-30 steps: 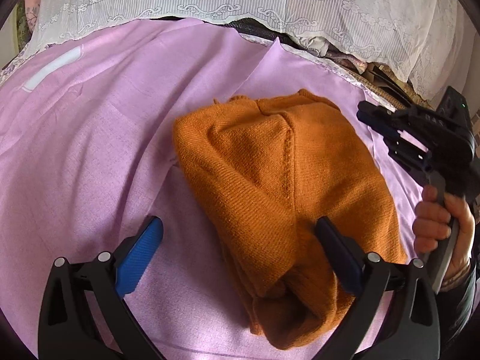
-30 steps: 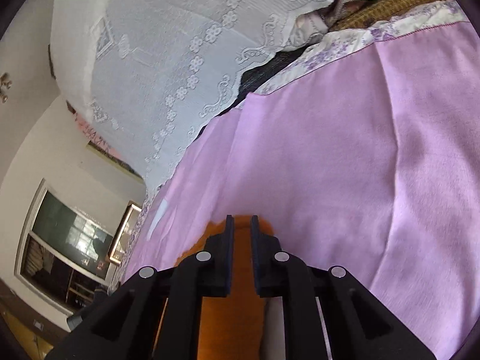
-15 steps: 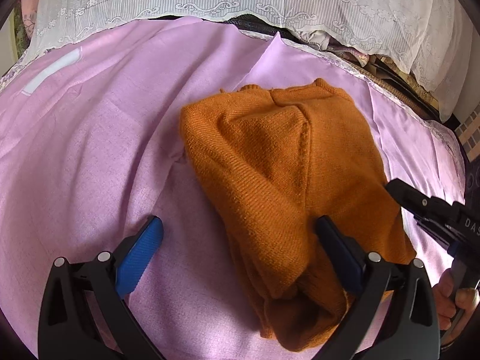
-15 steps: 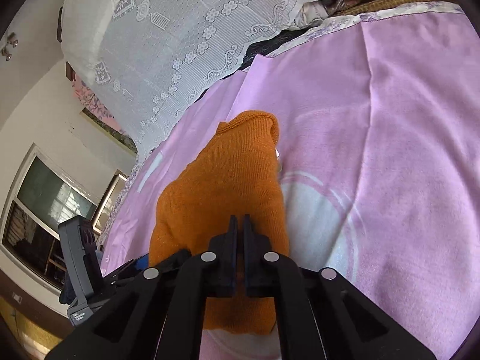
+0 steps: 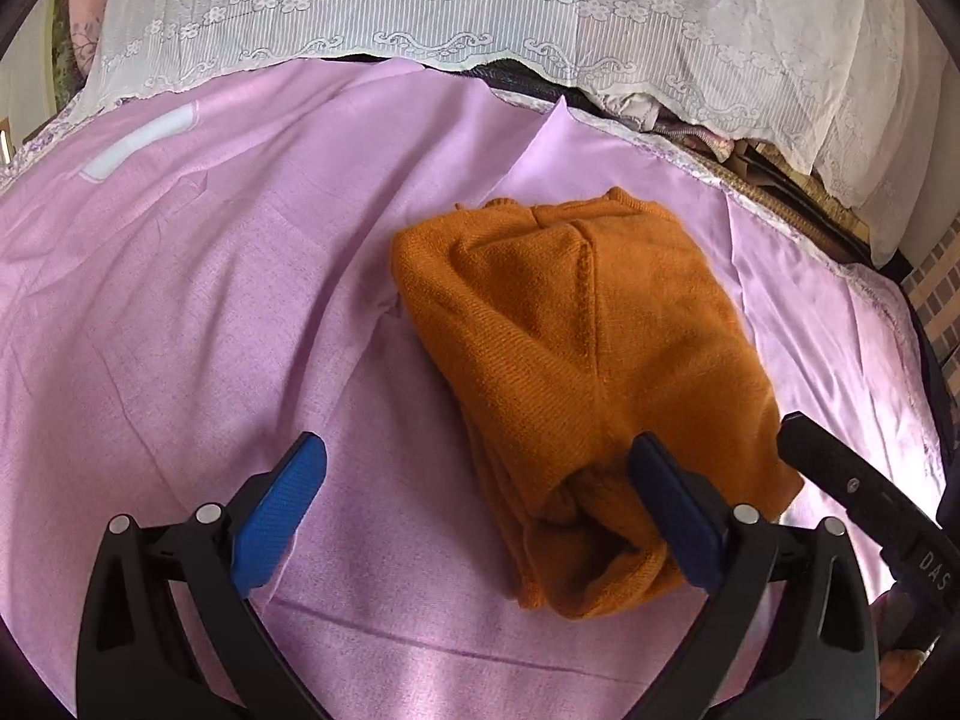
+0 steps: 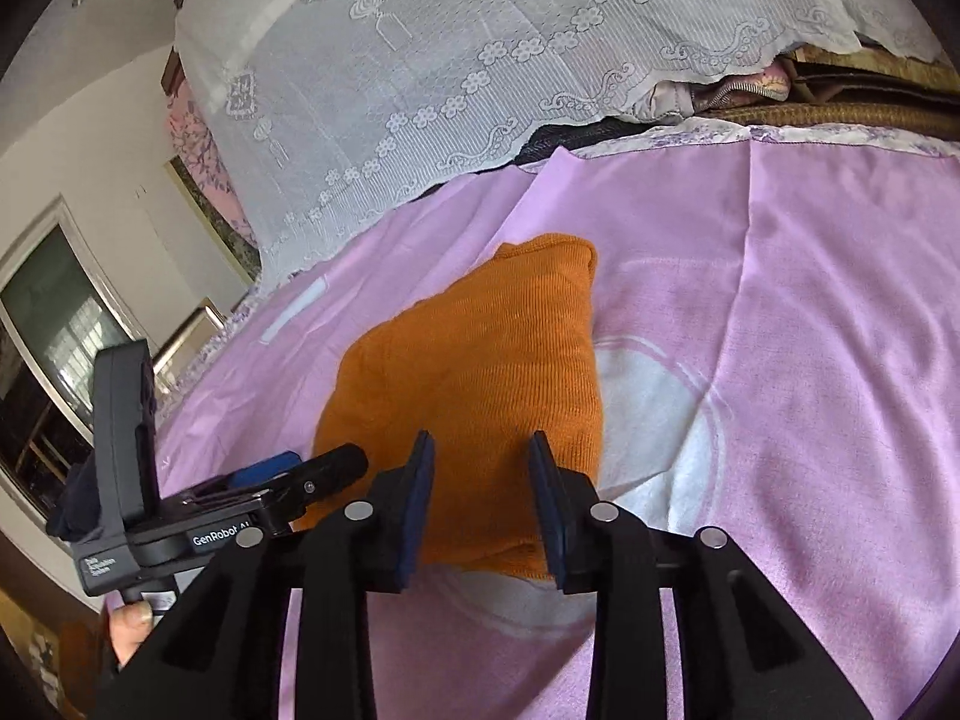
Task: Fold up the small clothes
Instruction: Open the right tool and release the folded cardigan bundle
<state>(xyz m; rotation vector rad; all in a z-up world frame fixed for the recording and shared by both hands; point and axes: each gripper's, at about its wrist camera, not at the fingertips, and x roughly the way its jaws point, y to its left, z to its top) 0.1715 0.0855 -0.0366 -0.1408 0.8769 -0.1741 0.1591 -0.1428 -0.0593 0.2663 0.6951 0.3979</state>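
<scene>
A folded orange knit garment [image 5: 576, 348] lies on the purple sheet [image 5: 198, 312]; it also shows in the right wrist view [image 6: 480, 384]. My left gripper [image 5: 474, 498] is open and empty, its right finger at the garment's near left corner, its left finger over bare sheet. My right gripper [image 6: 480, 498] is open and empty, its jaws a hand's width apart just above the garment's near edge. The right gripper's tip [image 5: 840, 480] shows at the right of the left wrist view. The left gripper [image 6: 240, 498] shows at the left of the right wrist view.
A white lace cover [image 5: 480, 12] drapes over bedding along the far side. A white printed patch [image 6: 654, 420] lies on the sheet right of the garment. A window [image 6: 48, 348] and wall stand at the far left. A brick wall [image 5: 936, 306] is at the right.
My right gripper has dropped from high on the right down to the garment's near edge and opened its jaws from shut. The left gripper has drawn back slightly, still open.
</scene>
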